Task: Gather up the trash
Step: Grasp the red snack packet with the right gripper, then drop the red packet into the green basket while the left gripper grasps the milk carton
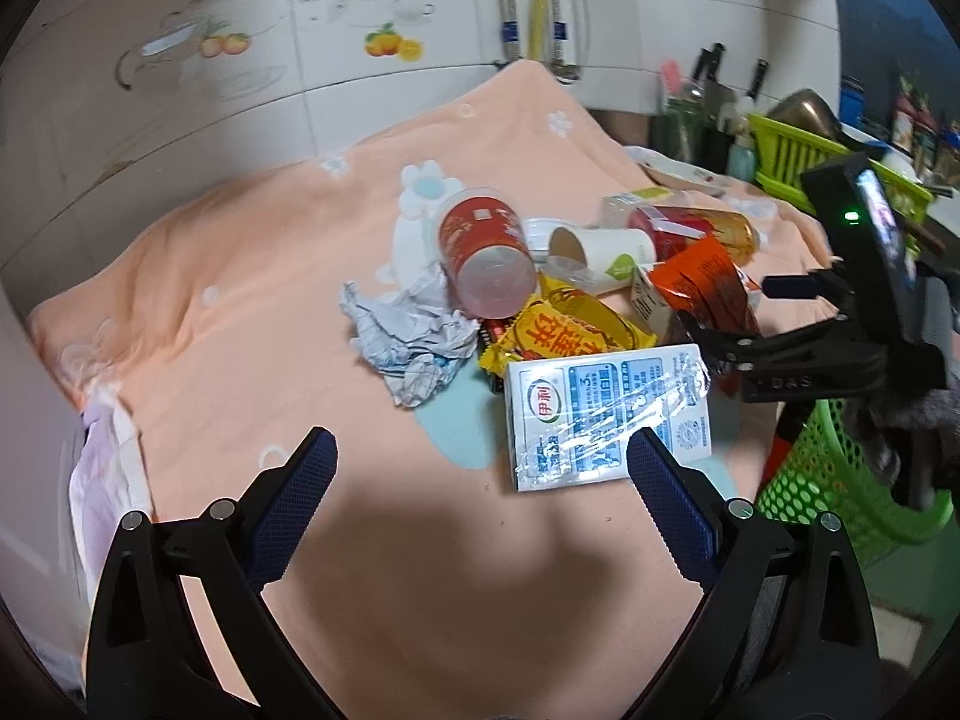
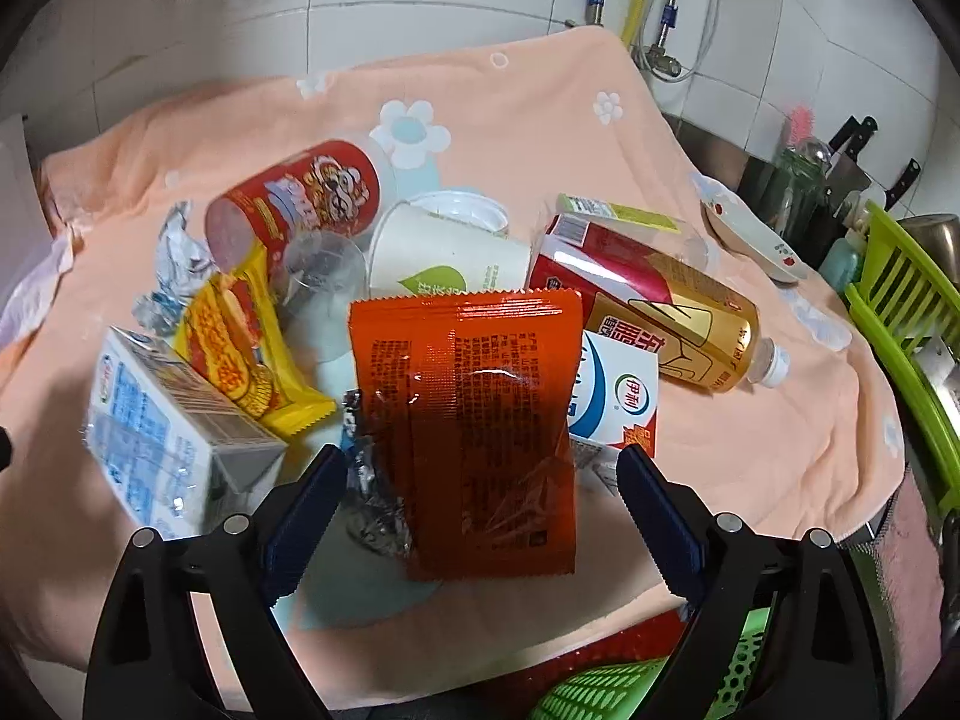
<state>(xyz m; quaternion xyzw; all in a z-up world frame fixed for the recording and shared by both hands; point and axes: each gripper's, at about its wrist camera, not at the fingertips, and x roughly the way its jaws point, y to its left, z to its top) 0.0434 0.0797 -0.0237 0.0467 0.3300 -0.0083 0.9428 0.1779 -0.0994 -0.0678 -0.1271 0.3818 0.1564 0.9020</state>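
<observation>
A peach cloth with flower prints covers the counter and holds the trash in one heap near its front edge, within reach of both grippers. A green basket sits just below that edge on the right, likely the bin for the trash.

Largest in the heap are a milk carton lying flat at the front left, a red can on its side behind it, and a gold bottle on its side to the right. A paper cup lies tipped between can and bottle. A second carton sits under the bottle's label end.

An orange packet lies on top, tilted toward the right gripper. That gripper's jaws stand apart on either side of the packet without pressing it, so it seems to be the next pick. The second carton crowds the right jaw.

The left gripper hangs released over bare cloth, its right finger just before the milk carton.

Smaller pieces: a yellow wrapper and crumpled paper.
</observation>
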